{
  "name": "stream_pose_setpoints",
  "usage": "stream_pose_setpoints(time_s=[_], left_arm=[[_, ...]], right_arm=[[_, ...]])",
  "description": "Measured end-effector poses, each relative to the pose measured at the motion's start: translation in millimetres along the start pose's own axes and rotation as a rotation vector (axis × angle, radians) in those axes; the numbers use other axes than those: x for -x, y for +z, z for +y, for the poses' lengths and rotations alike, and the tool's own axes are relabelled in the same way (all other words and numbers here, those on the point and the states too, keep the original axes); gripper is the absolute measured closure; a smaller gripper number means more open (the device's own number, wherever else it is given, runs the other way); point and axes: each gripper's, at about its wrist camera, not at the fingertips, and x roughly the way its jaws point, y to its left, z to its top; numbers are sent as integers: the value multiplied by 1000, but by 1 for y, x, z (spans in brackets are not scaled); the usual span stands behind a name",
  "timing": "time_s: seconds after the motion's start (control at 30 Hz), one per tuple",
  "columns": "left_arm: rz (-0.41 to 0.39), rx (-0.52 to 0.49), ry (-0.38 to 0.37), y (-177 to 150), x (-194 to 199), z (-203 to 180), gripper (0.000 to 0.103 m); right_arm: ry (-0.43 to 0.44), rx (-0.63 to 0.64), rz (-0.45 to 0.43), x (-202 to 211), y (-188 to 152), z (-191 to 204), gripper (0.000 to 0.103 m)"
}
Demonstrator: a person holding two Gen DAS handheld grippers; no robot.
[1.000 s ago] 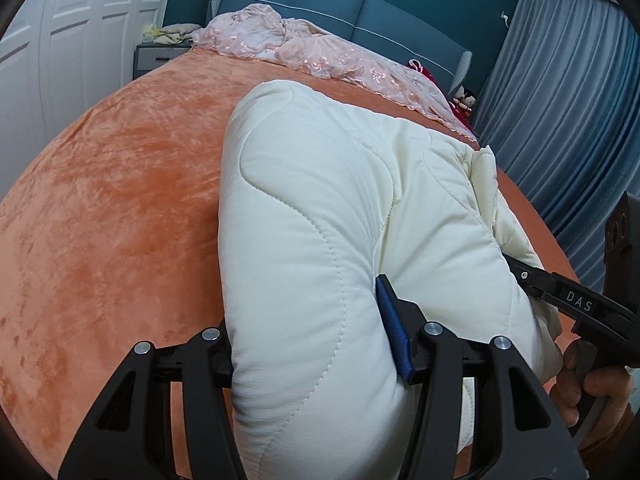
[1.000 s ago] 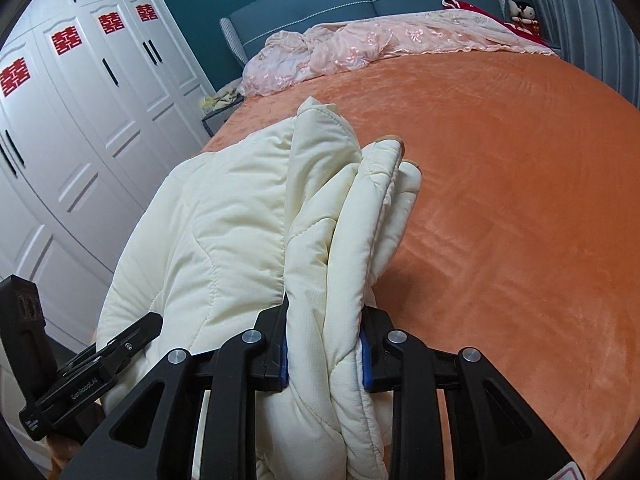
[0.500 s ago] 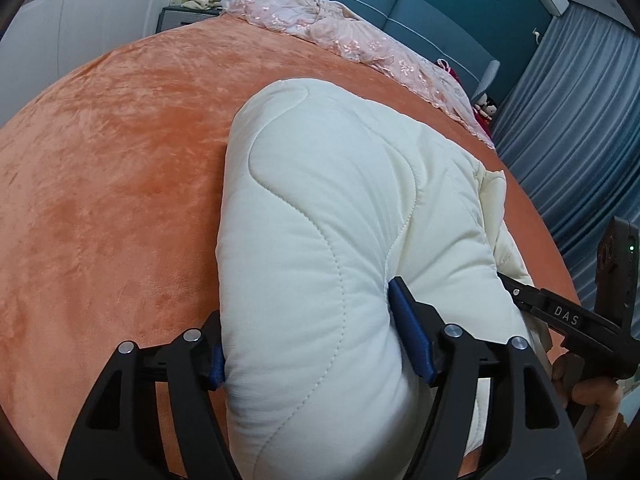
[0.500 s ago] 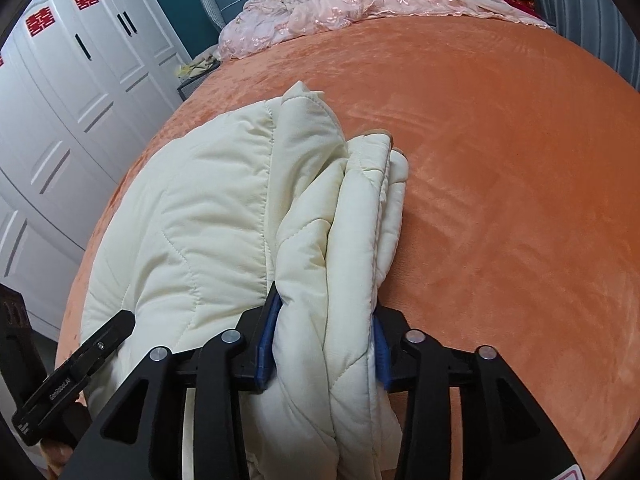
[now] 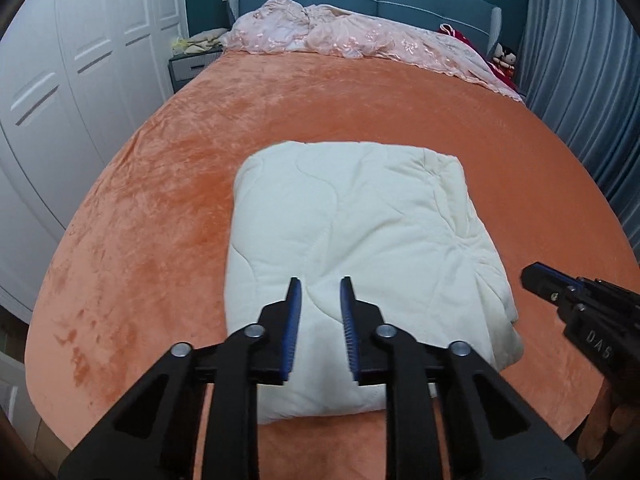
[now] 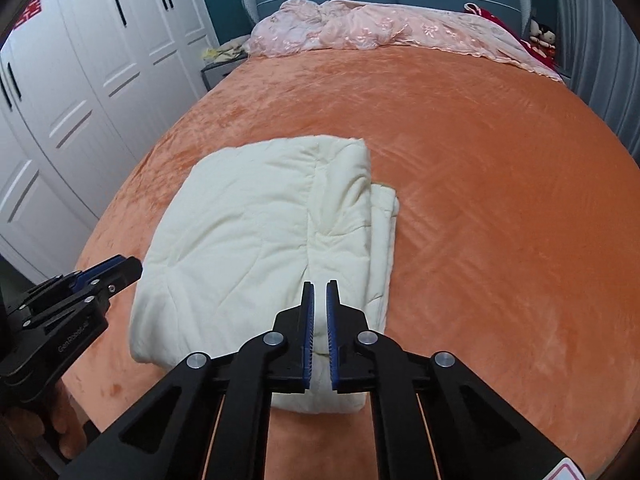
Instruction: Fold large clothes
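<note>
Step in hand: I judge the last fold finished; the cream quilt (image 5: 352, 240) lies as a squarish bundle on the orange bedspread (image 5: 160, 184).
Left gripper (image 5: 320, 322): jaws have just been closing, a narrow gap remains, nothing between them.
Right gripper (image 6: 319, 318): jaws nearly together, grasping nothing.
Quilt relative to fingers: below and ahead of both, apart from the pads.
Next move: I would check the loose layers at the bundle's right edge.

We see the folded cream quilt (image 6: 256, 232) lying on the orange bedspread (image 6: 500, 208), our right gripper (image 6: 319, 300) above it, empty, jaws just closed.
</note>
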Motion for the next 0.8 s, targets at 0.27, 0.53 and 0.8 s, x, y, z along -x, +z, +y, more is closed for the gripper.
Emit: stream_pose_setpoints(time_s=[0.27,0.53,0.8], left_arm=[[133,51,30,-34,-51,-4,103],[172,62,50,-44,-69,-8,103],[175,51,77,-45,-78,-15,103]], right_arm=[[-58,20,101,-46,-24,6,101],[-76,2,161,-77,-37,2,101],[-79,-10,181,-89,-38,-1,101]])
